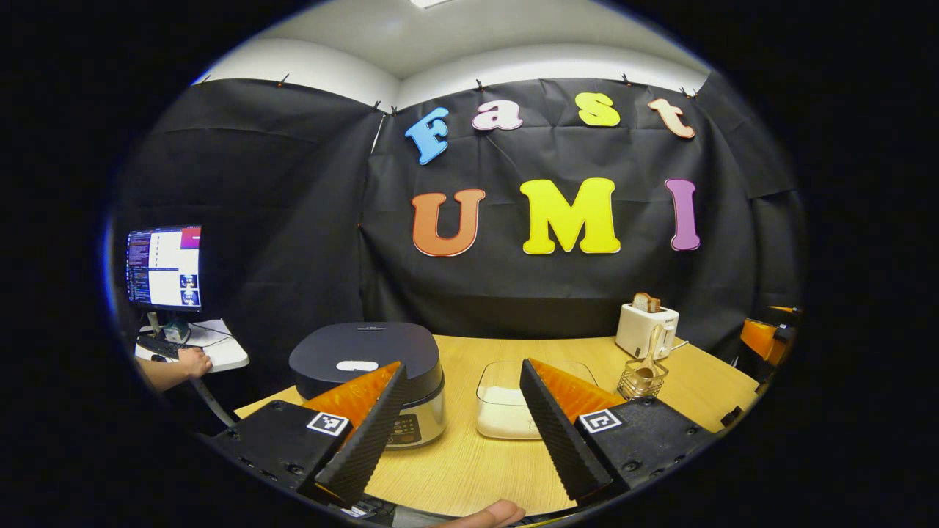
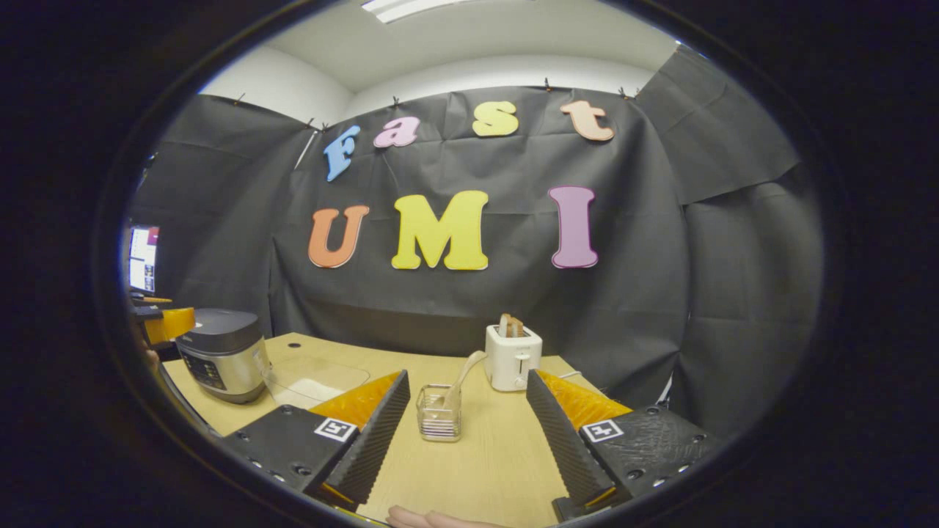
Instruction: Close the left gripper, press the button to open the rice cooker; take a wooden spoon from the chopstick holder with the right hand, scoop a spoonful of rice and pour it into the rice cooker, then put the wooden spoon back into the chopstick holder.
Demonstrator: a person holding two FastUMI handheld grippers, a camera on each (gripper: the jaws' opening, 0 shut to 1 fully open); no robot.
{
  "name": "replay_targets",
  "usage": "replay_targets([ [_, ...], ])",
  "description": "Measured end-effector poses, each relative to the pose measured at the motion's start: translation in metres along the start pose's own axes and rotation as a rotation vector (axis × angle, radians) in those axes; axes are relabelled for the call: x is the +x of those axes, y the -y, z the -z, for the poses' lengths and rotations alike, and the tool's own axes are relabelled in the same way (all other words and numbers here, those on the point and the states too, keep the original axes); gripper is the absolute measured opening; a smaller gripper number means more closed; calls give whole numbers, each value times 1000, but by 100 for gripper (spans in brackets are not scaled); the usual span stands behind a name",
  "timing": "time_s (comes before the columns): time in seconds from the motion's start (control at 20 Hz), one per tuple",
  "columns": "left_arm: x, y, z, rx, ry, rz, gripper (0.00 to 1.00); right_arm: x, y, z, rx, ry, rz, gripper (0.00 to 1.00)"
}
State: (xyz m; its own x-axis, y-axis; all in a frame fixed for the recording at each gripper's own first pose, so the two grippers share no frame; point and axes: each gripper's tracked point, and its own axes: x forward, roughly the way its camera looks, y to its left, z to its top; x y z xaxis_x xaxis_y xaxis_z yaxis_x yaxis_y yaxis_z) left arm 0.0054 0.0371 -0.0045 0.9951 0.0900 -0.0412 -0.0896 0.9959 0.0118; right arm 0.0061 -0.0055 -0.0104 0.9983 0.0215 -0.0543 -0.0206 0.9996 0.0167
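Black cloth walls enclose the booth, and a light wooden table (image 1: pixel 455 455) carries every item of the task. We find the rice cooker (image 1: pixel 367 367) at the near left in the left gripper view, its lid down and the pale release button (image 1: pixel 356 364) on top untouched. A clear container of rice (image 1: pixel 506 411) stands just right of it. The wire chopstick holder (image 2: pixel 439 412) sits farther right with the wooden spoon (image 2: pixel 462 378) leaning in it, handle up and to the right, a placing that leaves the handle free for a grasp from above. A white toaster (image 2: pixel 512 358) with bread stands behind the holder. At the far left a person's hand (image 1: pixel 194 361) rests by a keyboard under a monitor (image 1: pixel 164 267).

We record the left gripper (image 1: pixel 462 411) as spread wide and holding nothing, poised short of the cooker and the rice container; by our judgement it must be closed before the button press. The right gripper (image 2: pixel 466 433) is likewise spread wide and holding nothing, with the holder lying between its fingers but farther off, suggesting it is lined up for the spoon. No step of the task appears complete.
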Motion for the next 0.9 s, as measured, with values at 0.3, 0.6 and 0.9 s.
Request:
replay_targets([
  [0.3, 5, -2, 4, 17, -51, 31, 89, -2, 7, -6, 7, 6, 9, 96],
  [0.6, 32, -55, 3, 52, -153, -44, 54, -4, 17, -9, 28, 13, 19, 96],
  [0.9, 64, -118, 3, -22, -279, -143, 12, 1, 17, -5, 42, -3, 17, 95],
])
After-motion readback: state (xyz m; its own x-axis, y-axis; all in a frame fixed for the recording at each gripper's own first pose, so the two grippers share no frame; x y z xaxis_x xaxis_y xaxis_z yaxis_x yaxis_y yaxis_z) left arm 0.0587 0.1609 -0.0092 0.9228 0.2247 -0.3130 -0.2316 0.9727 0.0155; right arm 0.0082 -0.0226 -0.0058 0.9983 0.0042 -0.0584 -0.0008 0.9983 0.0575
